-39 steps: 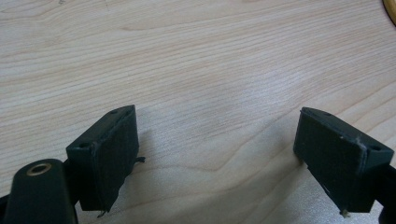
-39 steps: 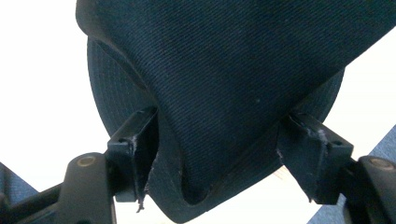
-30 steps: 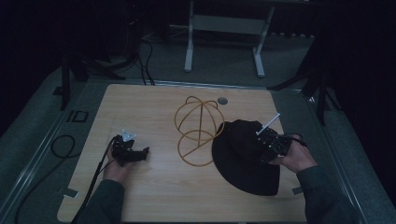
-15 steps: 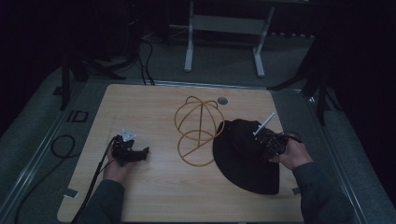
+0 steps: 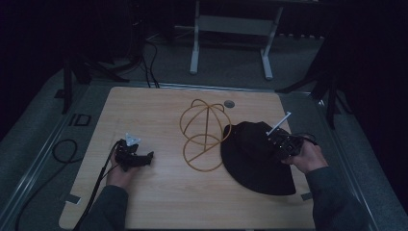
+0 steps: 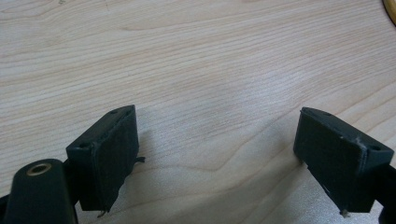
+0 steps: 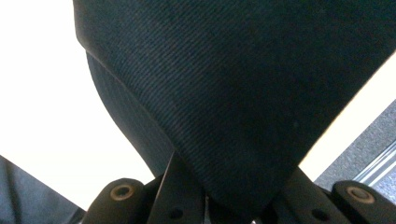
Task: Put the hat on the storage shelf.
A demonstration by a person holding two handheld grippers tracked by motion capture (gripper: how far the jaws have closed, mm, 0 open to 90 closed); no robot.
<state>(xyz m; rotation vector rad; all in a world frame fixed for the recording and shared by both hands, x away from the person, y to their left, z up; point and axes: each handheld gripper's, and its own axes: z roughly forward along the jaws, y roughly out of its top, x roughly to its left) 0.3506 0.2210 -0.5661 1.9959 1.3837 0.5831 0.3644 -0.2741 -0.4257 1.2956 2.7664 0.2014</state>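
Observation:
A black brimmed hat (image 5: 255, 161) lies on the right side of the wooden table (image 5: 159, 110). My right gripper (image 5: 275, 143) sits over its crown. In the right gripper view a fold of the hat fabric (image 7: 243, 93) is pinched between the jaws of my right gripper (image 7: 236, 207), which have just been closing on it. A golden wire hat frame (image 5: 204, 134) stands at the table's middle, touching the hat's left edge. My left gripper (image 5: 146, 158) rests on the table at the left. In the left gripper view, my left gripper (image 6: 219, 154) is open over bare wood.
A small round grommet (image 5: 229, 103) sits in the tabletop behind the wire frame. A cable (image 5: 62, 149) trails off the left edge onto the grey floor. A white-legged stand (image 5: 231, 43) is beyond the table.
The right gripper has settled a little on the hat's crown, and the fabric there is bunched. The left hand and gripper have not moved.

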